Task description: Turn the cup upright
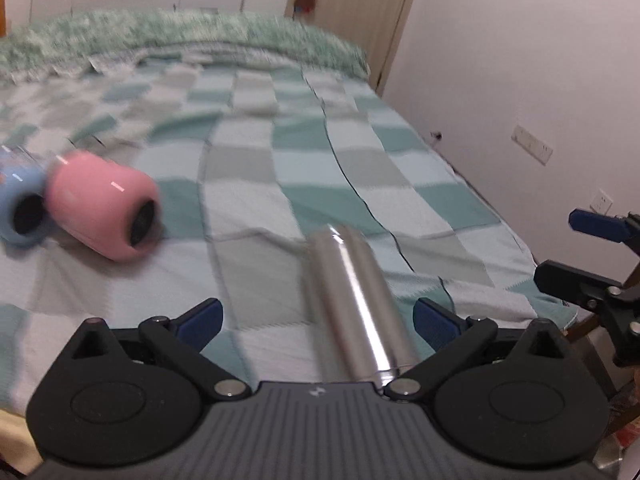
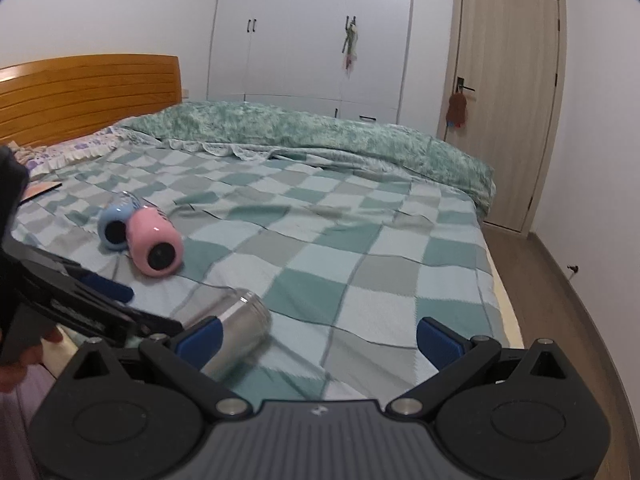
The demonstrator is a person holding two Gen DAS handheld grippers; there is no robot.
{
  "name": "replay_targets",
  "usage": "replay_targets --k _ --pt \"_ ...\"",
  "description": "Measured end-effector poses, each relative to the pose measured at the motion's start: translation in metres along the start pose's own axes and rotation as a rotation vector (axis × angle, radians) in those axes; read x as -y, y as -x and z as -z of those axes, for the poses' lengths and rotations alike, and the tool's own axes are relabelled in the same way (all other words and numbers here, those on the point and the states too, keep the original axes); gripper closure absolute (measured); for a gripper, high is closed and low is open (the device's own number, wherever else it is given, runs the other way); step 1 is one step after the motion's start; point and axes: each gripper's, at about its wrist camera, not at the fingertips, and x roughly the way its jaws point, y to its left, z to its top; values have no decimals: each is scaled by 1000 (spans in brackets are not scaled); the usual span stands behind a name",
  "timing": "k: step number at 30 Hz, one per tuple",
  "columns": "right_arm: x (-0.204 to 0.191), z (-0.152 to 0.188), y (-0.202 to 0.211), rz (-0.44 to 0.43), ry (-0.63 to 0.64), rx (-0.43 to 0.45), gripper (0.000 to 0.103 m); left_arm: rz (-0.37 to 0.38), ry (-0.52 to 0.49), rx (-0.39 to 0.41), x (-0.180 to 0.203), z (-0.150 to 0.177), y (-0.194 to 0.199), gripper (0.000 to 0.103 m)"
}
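A silver steel cup (image 1: 354, 304) lies on its side on the checked bedspread, between the open fingers of my left gripper (image 1: 318, 320), nearer the right finger and untouched. In the right wrist view the steel cup (image 2: 236, 334) lies at lower left, just behind the left finger of my open, empty right gripper (image 2: 320, 340). A pink cup (image 1: 106, 206) and a blue cup (image 1: 20, 210) lie on their sides at the left, touching; they also show in the right wrist view, pink cup (image 2: 154, 242) and blue cup (image 2: 114, 226).
The checked bedspread (image 2: 360, 248) covers the bed; a rolled green quilt (image 2: 320, 132) lies along its far side. A wooden headboard (image 2: 88, 92) is at left, wardrobe and door (image 2: 508, 92) behind. My right gripper shows at the right edge of the left view (image 1: 600, 256); the left gripper at the left edge of the right view (image 2: 80, 300).
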Motion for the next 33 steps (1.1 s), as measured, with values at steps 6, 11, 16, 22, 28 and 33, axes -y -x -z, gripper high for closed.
replay_targets --k 6,11,16,22,28,33 --pt "-37 -11 -23 -22 -6 -43 0 -95 -35 59 -48 -1 30 0" --pt "-67 -15 -56 -28 -24 -127 0 -122 -44 76 -88 5 36 0" --pt "-81 -14 -92 -22 -88 -229 0 -125 -75 62 -112 8 28 0" --pt "-84 -14 -130 9 -174 -333 0 -99 -113 54 -127 8 13 0" --pt "-81 -18 -164 17 -224 -438 2 -72 -132 48 -135 6 -4 0" --pt "-71 -17 -194 14 -297 -542 27 -53 -132 51 -138 2 -12 0"
